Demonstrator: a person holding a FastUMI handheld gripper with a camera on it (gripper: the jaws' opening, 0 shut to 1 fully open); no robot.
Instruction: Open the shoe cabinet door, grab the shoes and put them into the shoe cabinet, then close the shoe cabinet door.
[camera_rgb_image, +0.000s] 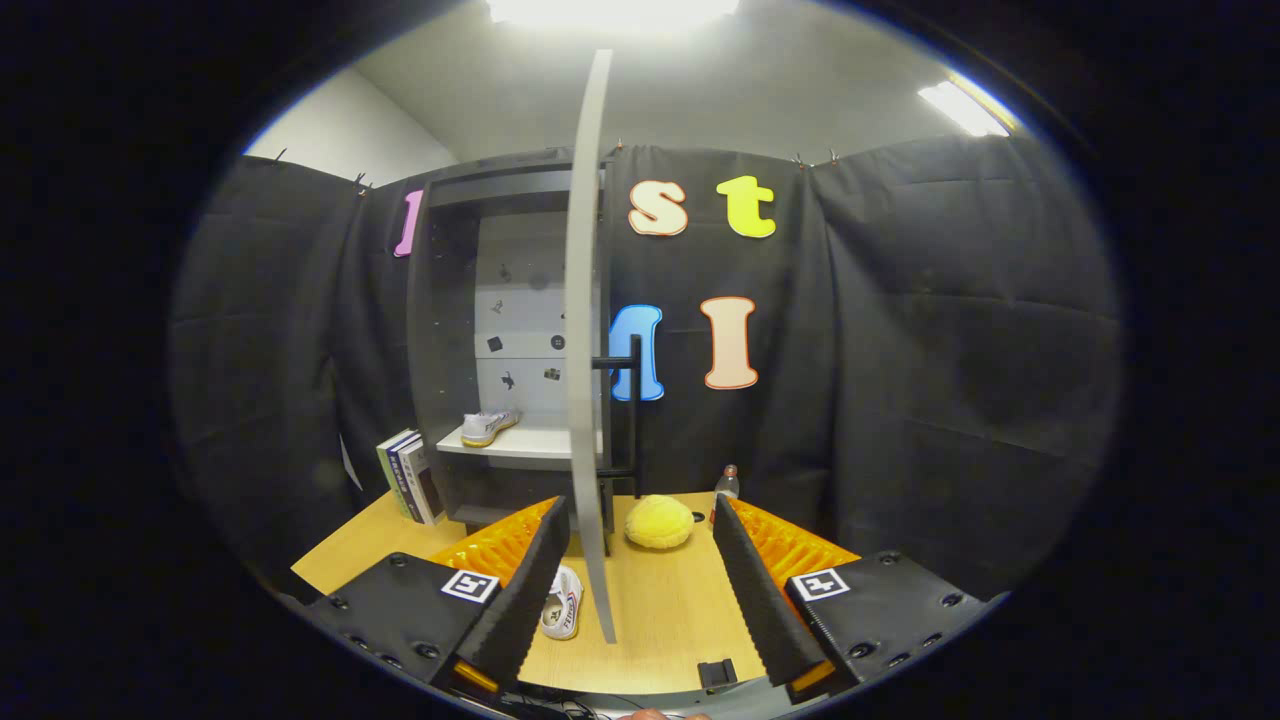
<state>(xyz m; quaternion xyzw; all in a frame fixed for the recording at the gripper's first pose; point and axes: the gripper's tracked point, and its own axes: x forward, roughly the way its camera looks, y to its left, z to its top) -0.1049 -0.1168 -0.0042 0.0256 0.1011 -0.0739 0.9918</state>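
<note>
Fingers (640, 590) are standing wide apart right now, and you are holding nothing between them but bare tabletop and the thin bottom edge of the door. Your gripper (640, 600) is hovering low over the light wooden table (670, 620), looking straight at the tall dark-grey shoe cabinet (440, 330) that is standing at the table's far end.

Its long pale-grey door (586, 330) is swinging out edge-on toward you, so you are seeing it as a narrow curved strip running from near the ceiling down to a point between your fingers. A black bar handle (632, 405) is sticking out on the door's right face, well beyond your fingertips.

One white sneaker with a tan sole (488, 427) is already sitting on the cabinet's white shelf (520, 445), inside the open compartment. The other white sneaker (563, 603) is lying on the table just left of the door's lower edge, right beside your left finger and partly tucked behind it.

Out past the fingers, a round fluffy yellow plush toy (659, 521) is resting on the table to the right of the door, and a small clear bottle with a red cap (727, 485) is standing just behind it near the black cloth wall. A few upright books (410, 477) are leaning against the cabinet's left side
</note>
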